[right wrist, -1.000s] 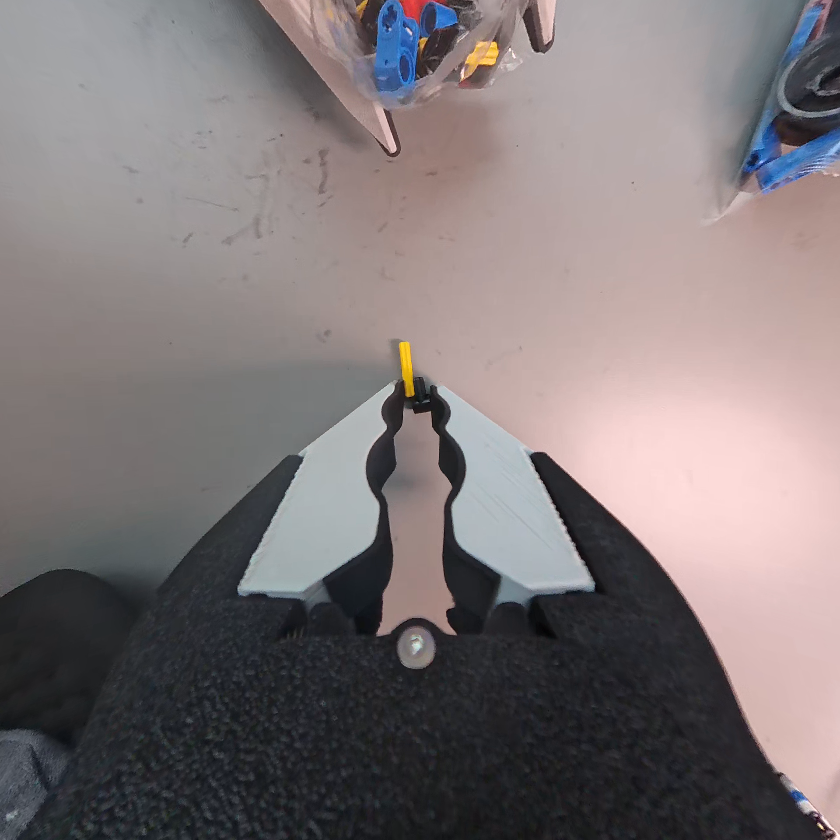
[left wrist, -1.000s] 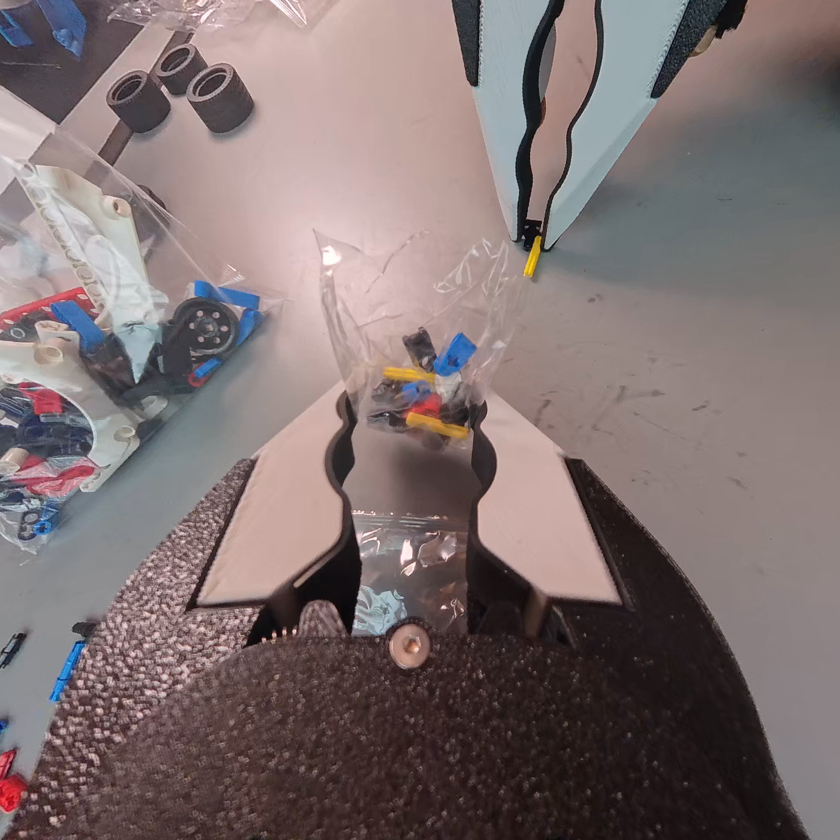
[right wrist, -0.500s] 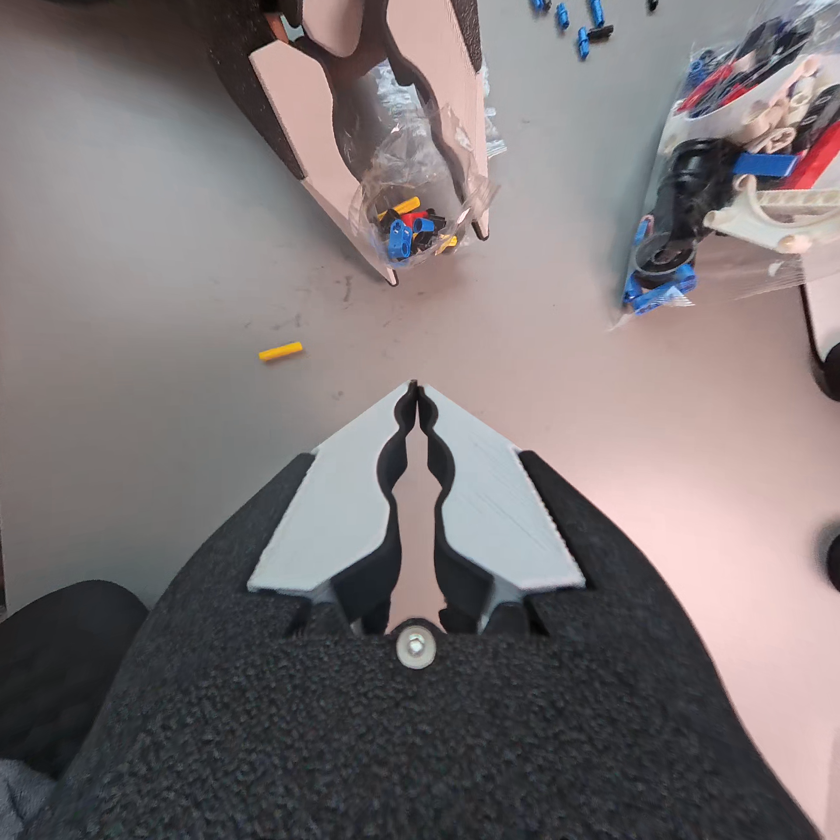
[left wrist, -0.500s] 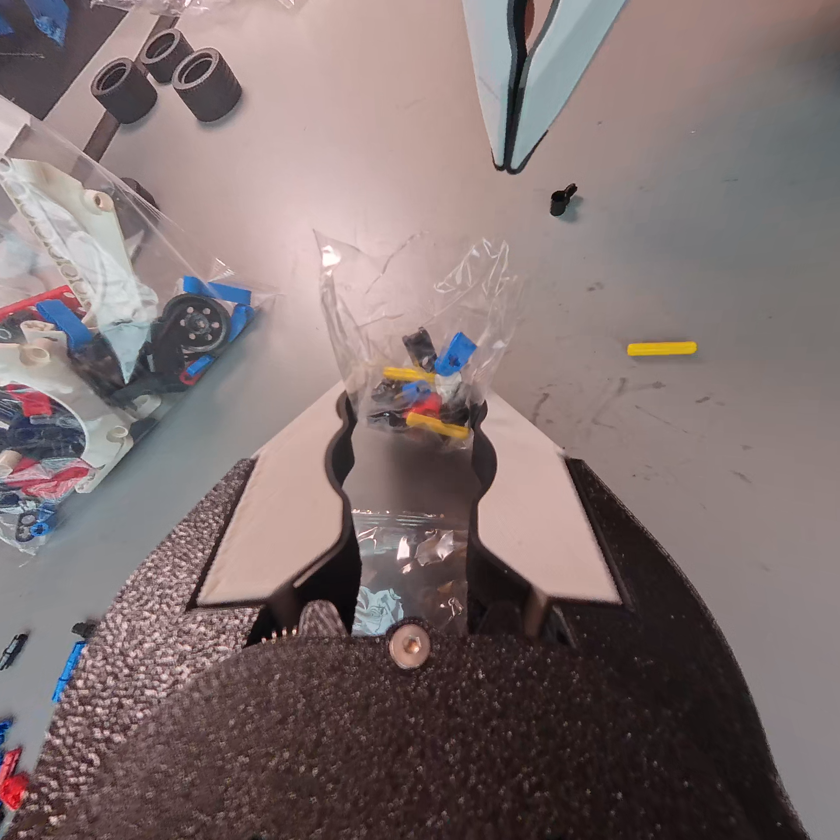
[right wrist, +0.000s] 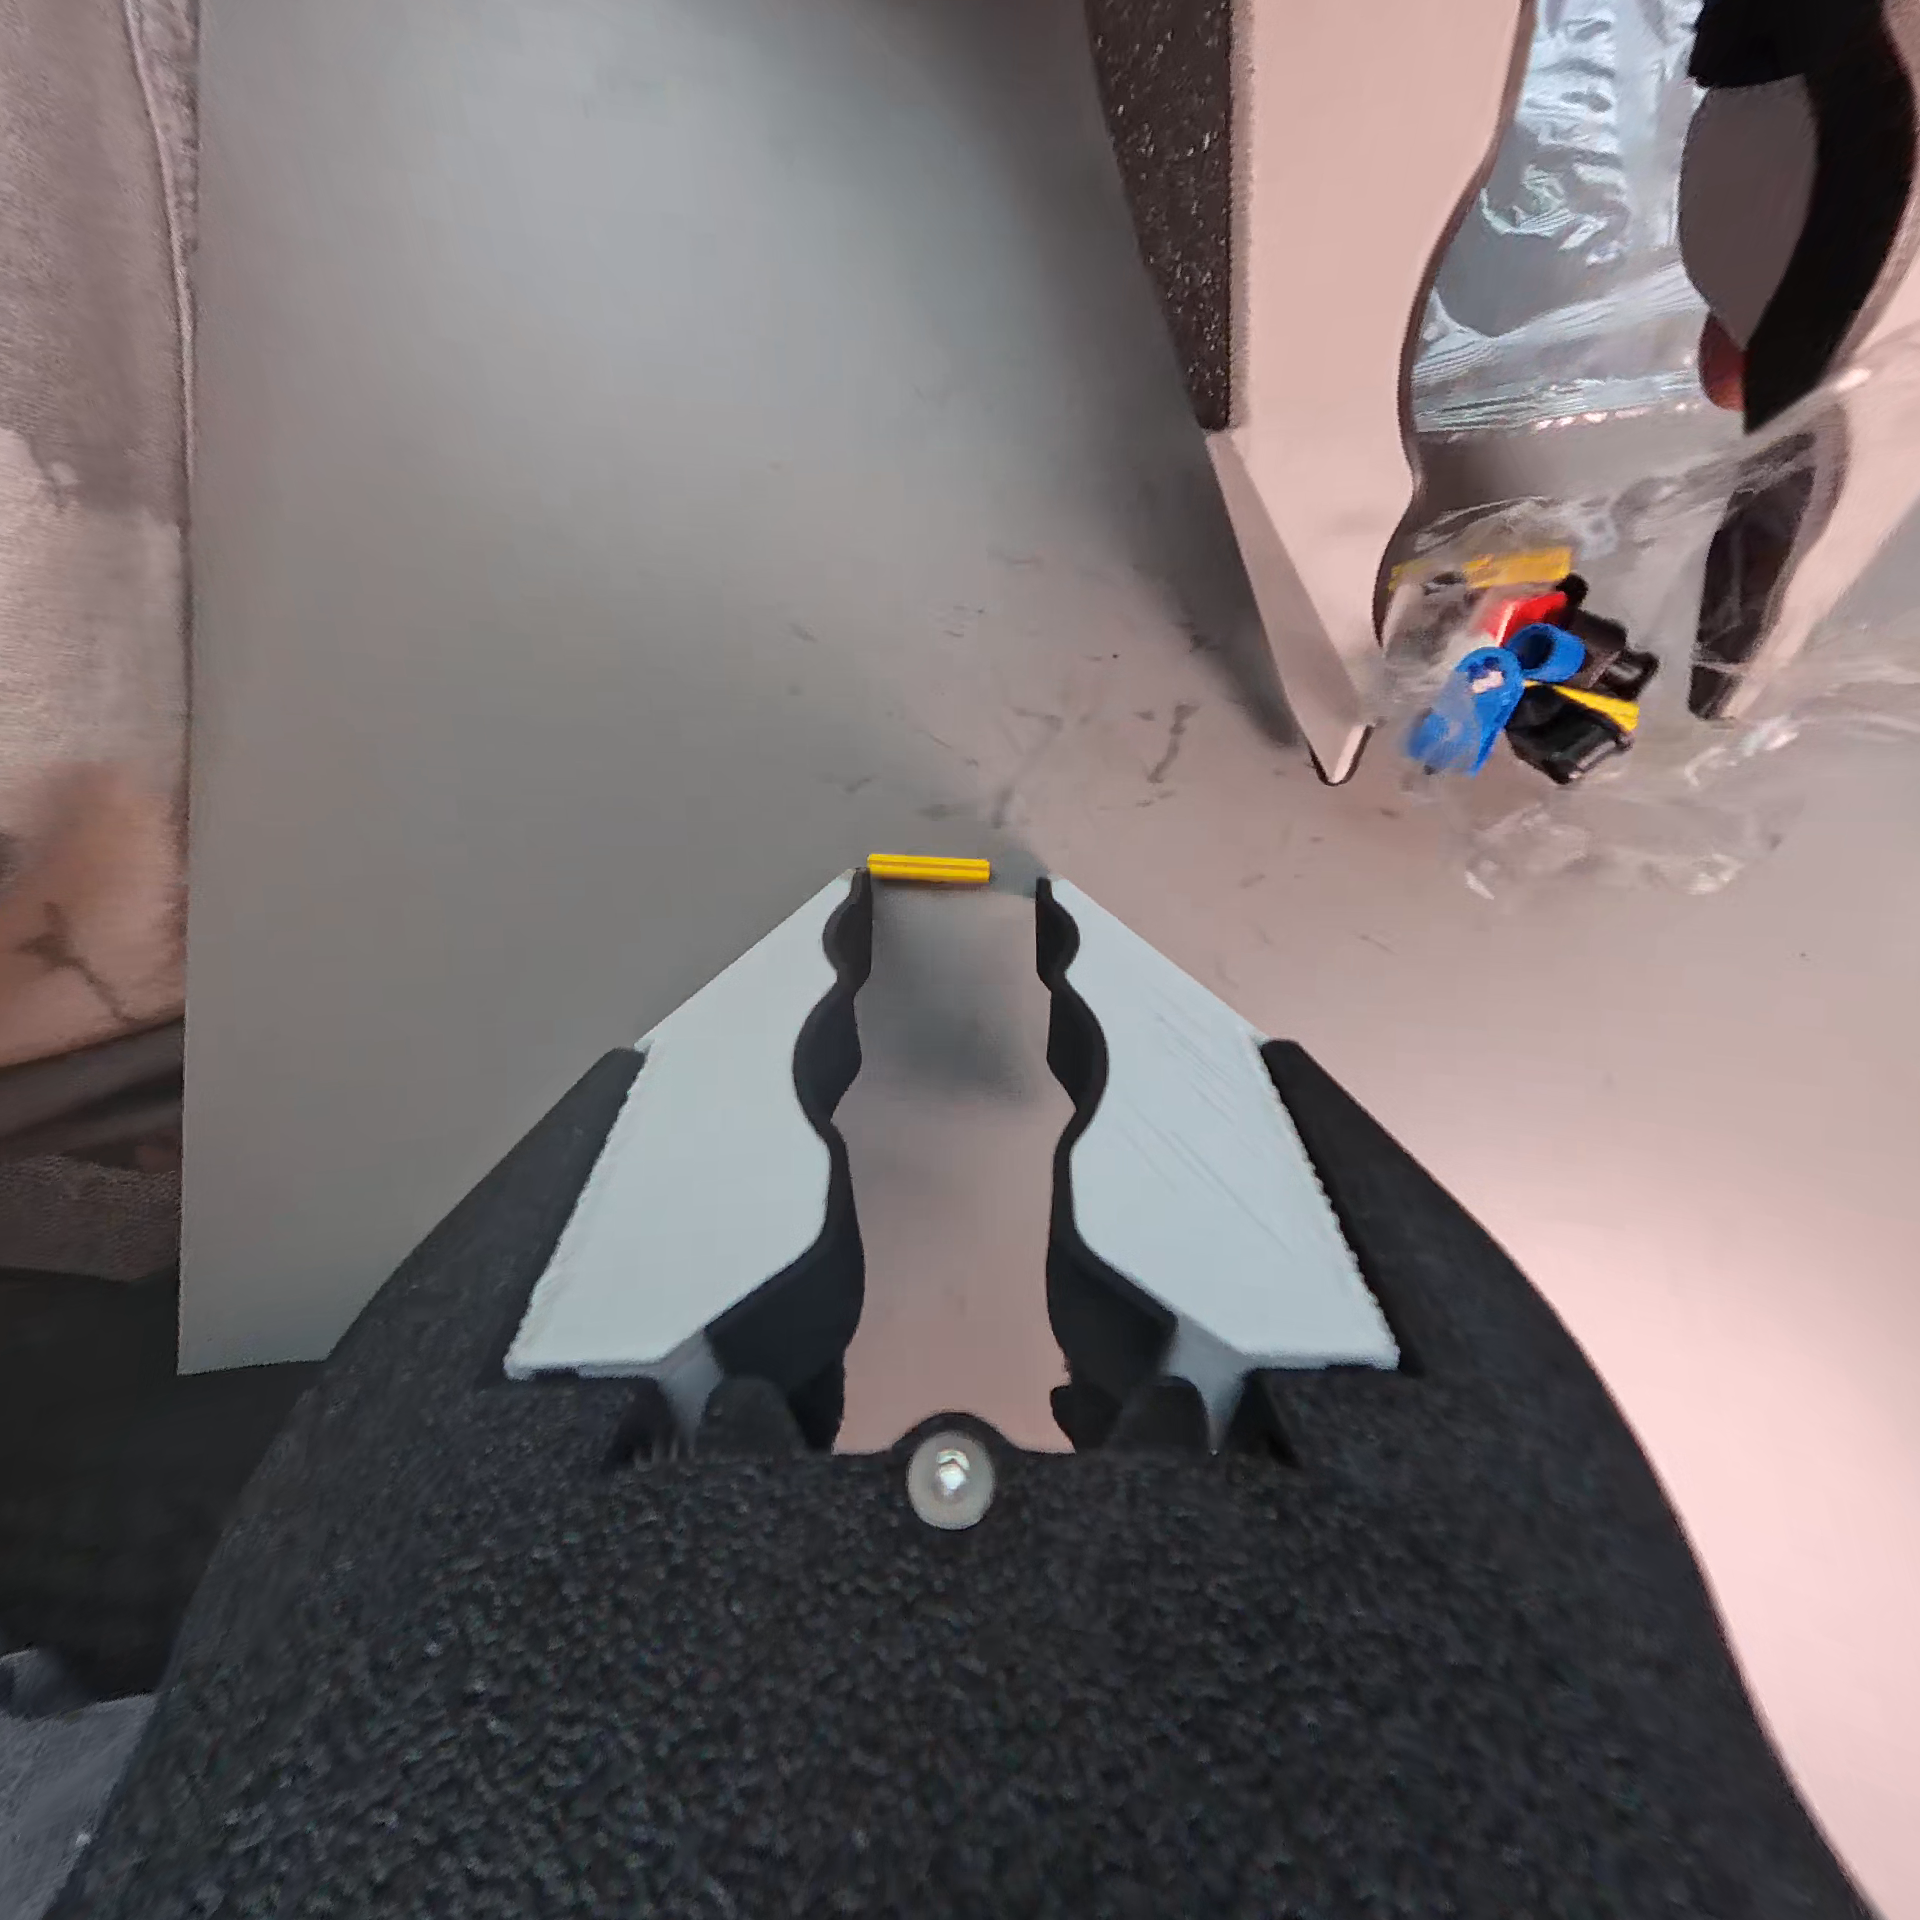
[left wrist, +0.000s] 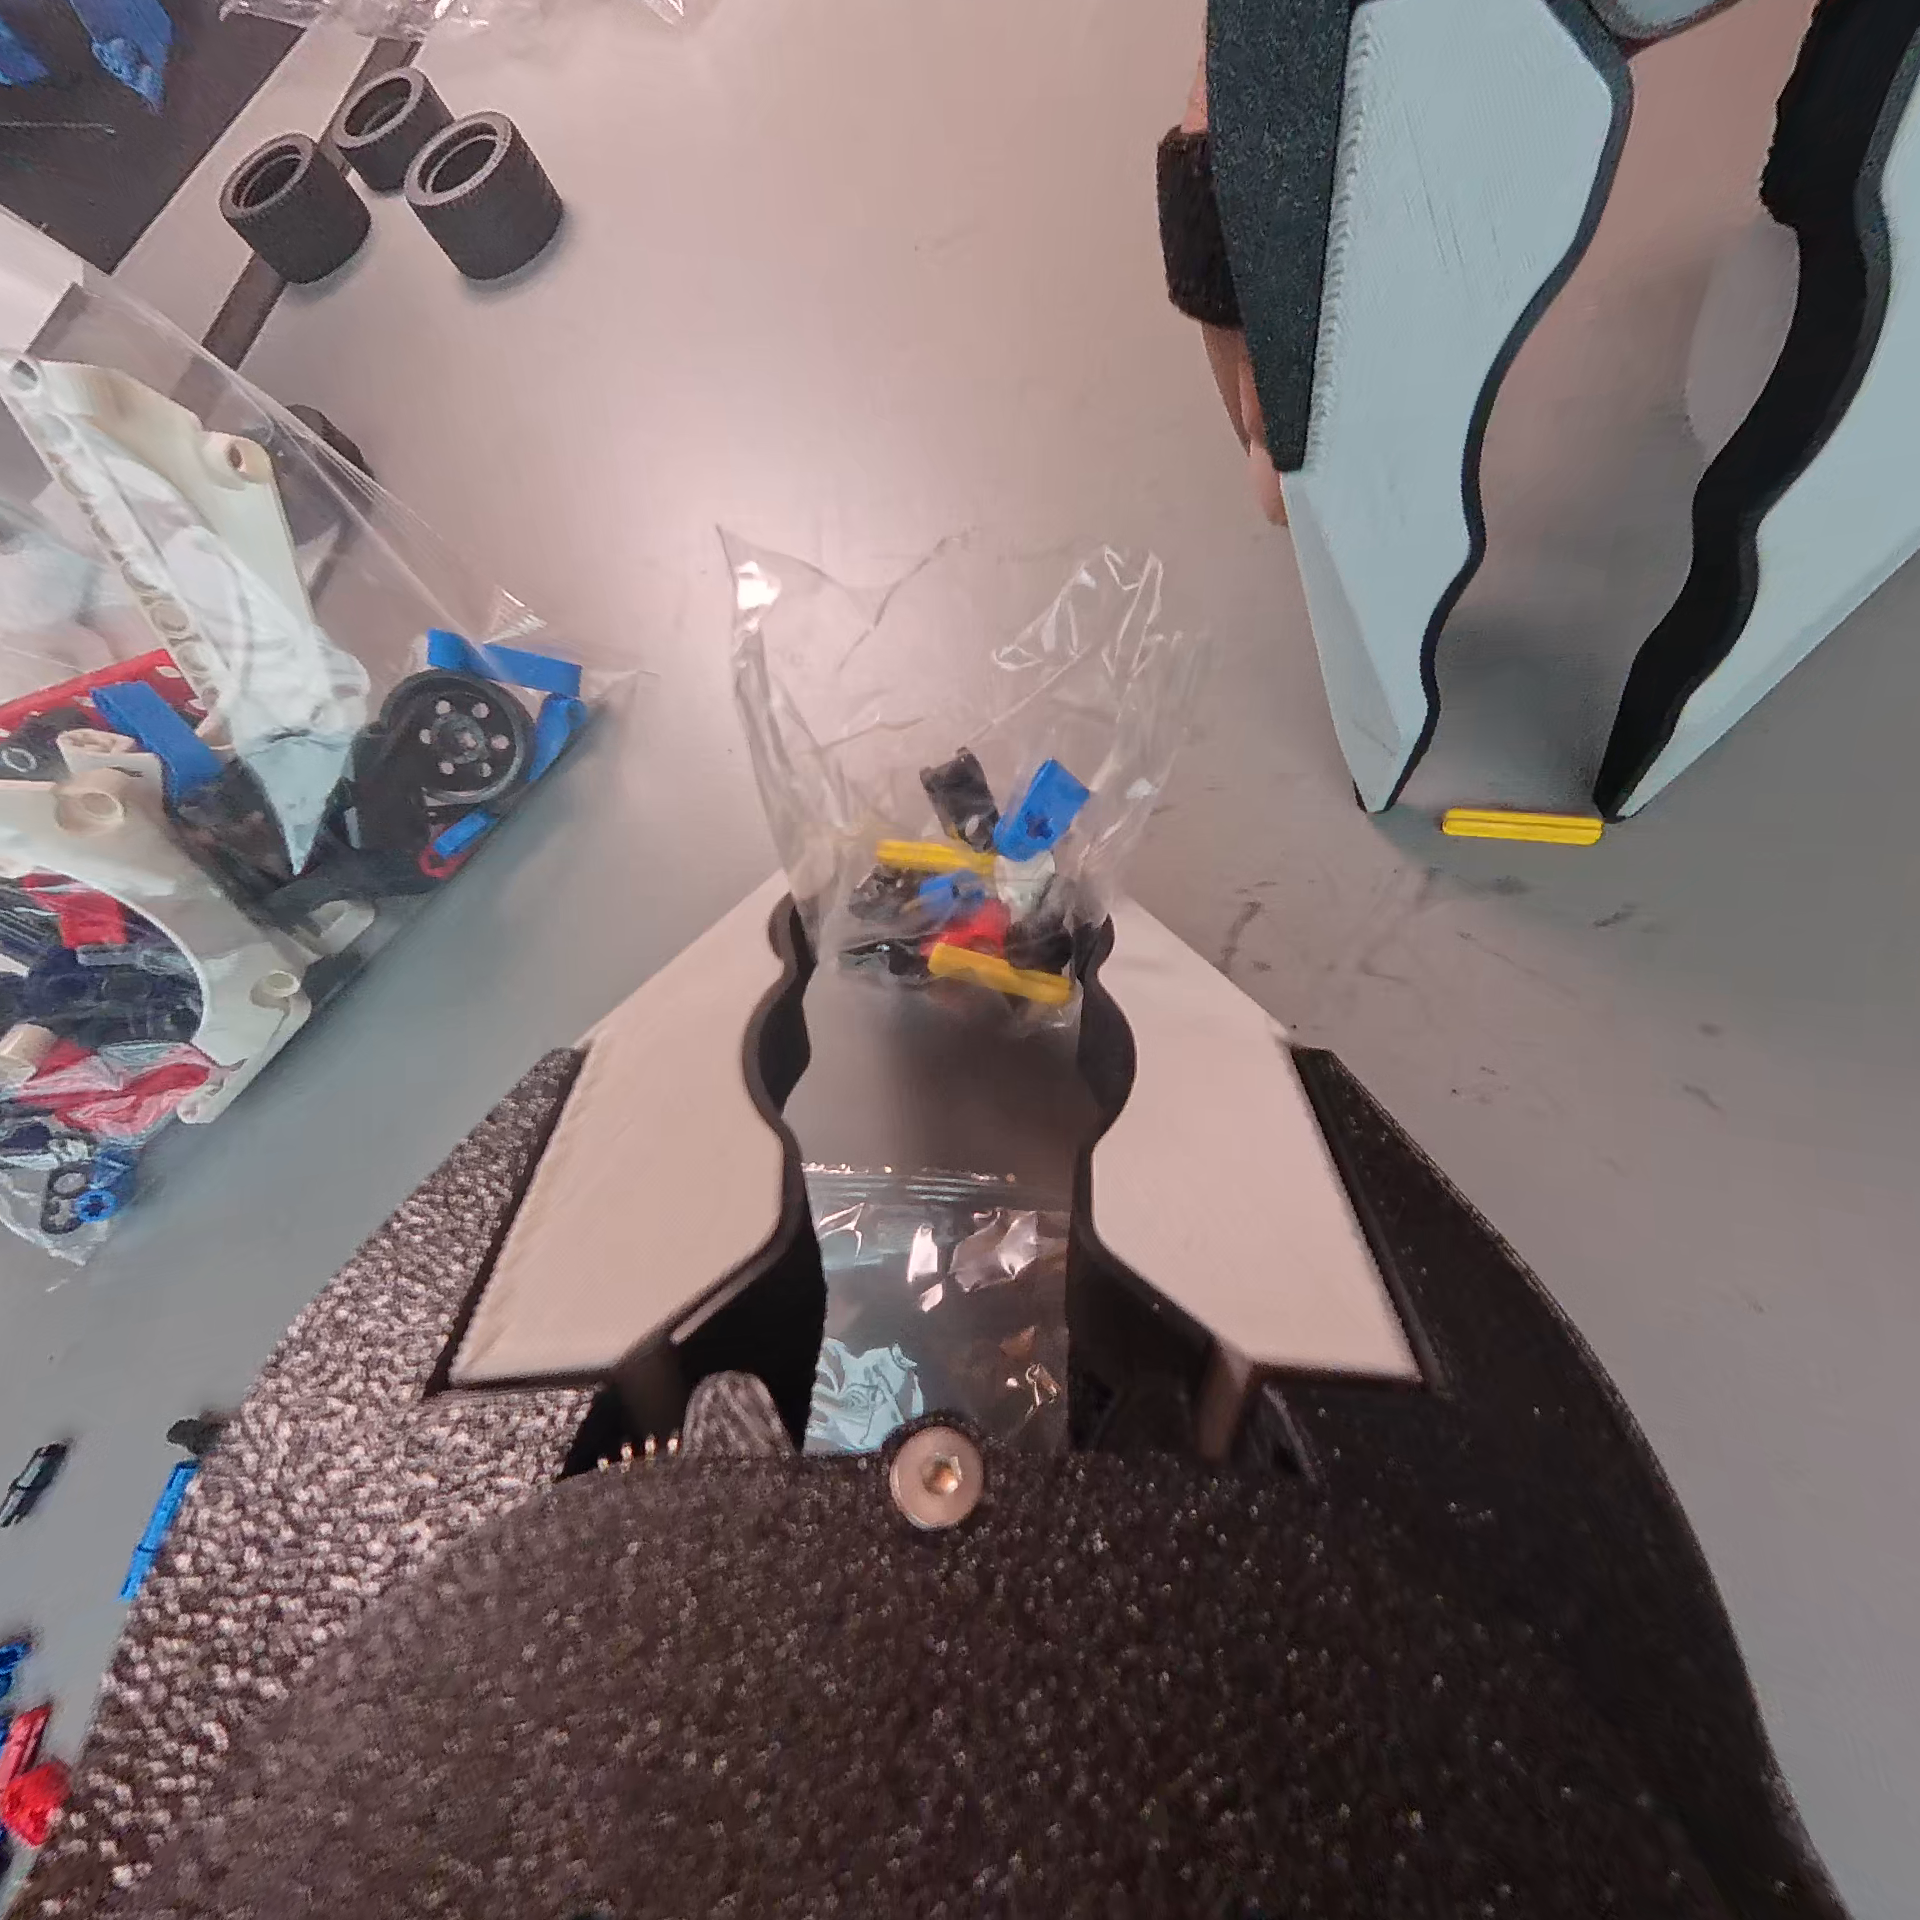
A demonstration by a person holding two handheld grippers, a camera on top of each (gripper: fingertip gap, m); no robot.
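My left gripper [left wrist: 945, 925] is shut on a small clear bag [left wrist: 966, 727] that holds small blue, yellow, red and black bricks. The bag's open top stands up past the fingertips. My right gripper [right wrist: 948, 888] is open and low over the grey table [right wrist: 520, 520]. Its tips stand on either side of a short yellow rod [right wrist: 928, 868] that lies flat on the table. In the left wrist view the right gripper [left wrist: 1501, 805] is at the upper right, with the yellow rod [left wrist: 1522, 826] between its tips. The right wrist view shows the left gripper [right wrist: 1527, 738] and bag [right wrist: 1538, 665] at the upper right.
A large clear bag of white, blue, red and black parts [left wrist: 208, 831] lies left of my left gripper. Three black tyres [left wrist: 416, 187] stand at the far left. Small loose pieces [left wrist: 156, 1507] lie at the lower left. The table edge [right wrist: 192, 727] runs down the left of the right wrist view.
A second ago my right gripper pinched the yellow rod near the bag. Half a second ago the rod lay on the table and the gripper was shut. Now it is open around the rod.
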